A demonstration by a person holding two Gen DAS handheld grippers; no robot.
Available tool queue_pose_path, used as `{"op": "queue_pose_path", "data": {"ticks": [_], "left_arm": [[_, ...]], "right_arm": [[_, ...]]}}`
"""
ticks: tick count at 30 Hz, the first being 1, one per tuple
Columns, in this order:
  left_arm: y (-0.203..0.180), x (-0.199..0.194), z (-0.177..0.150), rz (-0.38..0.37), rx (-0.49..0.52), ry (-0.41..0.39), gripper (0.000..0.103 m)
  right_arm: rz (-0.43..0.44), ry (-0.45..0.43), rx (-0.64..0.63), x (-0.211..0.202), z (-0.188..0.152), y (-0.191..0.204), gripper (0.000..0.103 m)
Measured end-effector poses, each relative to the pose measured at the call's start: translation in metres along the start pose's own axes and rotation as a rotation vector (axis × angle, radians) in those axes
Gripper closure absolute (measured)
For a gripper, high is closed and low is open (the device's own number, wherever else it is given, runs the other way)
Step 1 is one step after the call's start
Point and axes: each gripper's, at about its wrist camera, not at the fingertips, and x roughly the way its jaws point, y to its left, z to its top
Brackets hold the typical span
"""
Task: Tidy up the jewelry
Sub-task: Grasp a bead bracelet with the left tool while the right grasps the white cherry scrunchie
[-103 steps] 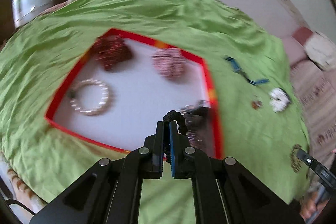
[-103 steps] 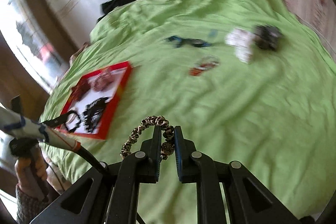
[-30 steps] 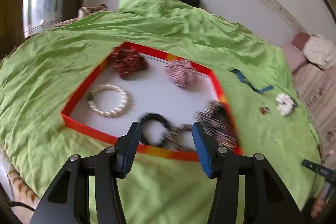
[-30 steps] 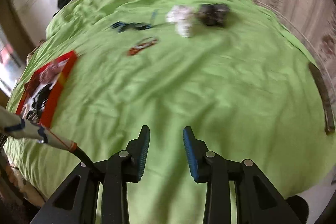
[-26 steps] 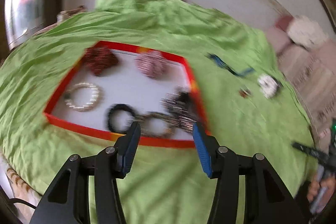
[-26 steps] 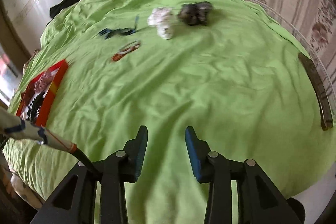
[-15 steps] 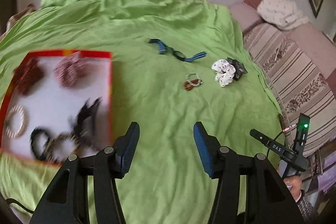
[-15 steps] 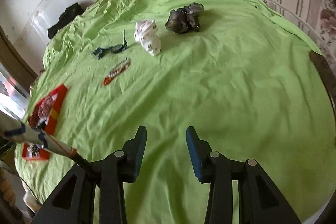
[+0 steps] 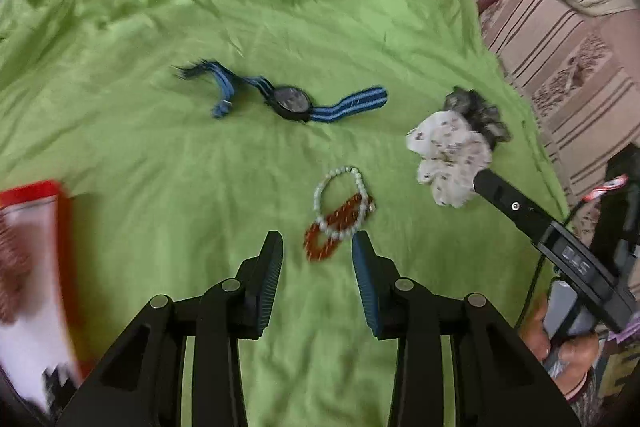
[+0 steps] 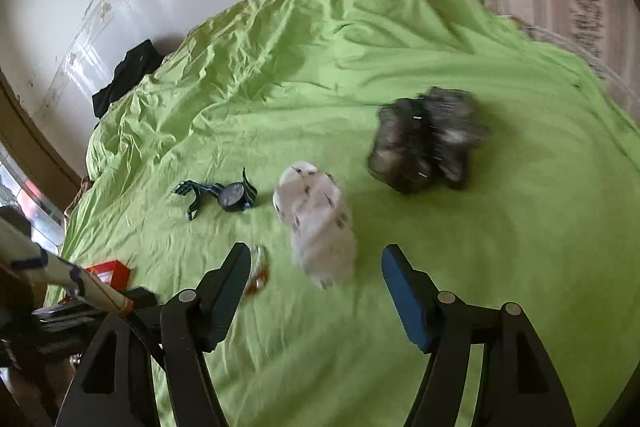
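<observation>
Both grippers, left and right, dropped their bracelets in the red-rimmed tray, so I've swung them over wide-open and empty toward the white-and-red beaded bracelets and white printed scrunchie.

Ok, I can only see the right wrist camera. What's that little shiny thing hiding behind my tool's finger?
Observer: Two bracelets. A white bead bracelet lies across a red bead bracelet.
Operator: Is the other tool holding anything?
Observer: No. The left tool is open and empty, with the bracelets just ahead of its fingertips.
Operator: What's in the red box?
Observer: The red tray holds a reddish-brown bundle, too blurred to name.
</observation>
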Motion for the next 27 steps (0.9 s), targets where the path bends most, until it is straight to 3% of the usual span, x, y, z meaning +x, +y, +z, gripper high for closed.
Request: {"op": "queue_pose_path", "data": {"ticks": [4,9,11,14,16,21,27], "left_arm": [[-0.003,0.046,0.02,-0.022,0.012,0.05,0.068],[-0.013,0.075,0.029,-0.024,0.072,0.067,0.07],[-0.019,0.077,0.03,-0.012,0.096,0.062,0.098],[-0.026,0.07,0.028,0.006,0.109,0.041,0.098],[-0.033,0.056,0.022,0.029,0.123,0.008,0.098],[-0.037,0.0,0.007,0.006,0.104,-0.062,0.098],[-0.033,-0.103,-0.024,-0.021,0.085,-0.173,0.098]], "right_arm": [[-0.032,0.033,-0.019,0.031,0.004,-0.001,0.032],[-0.047,0.056,-0.02,0.044,0.003,-0.011,0.056],[-0.049,0.072,-0.017,0.048,0.003,-0.014,0.081],[-0.049,0.063,-0.02,0.044,0.003,-0.014,0.086],[-0.055,0.044,-0.041,0.037,0.004,-0.009,0.086],[-0.067,-0.005,-0.093,0.015,0.002,0.005,0.087],[-0.052,-0.043,-0.105,-0.013,-0.004,0.017,0.087]]}}
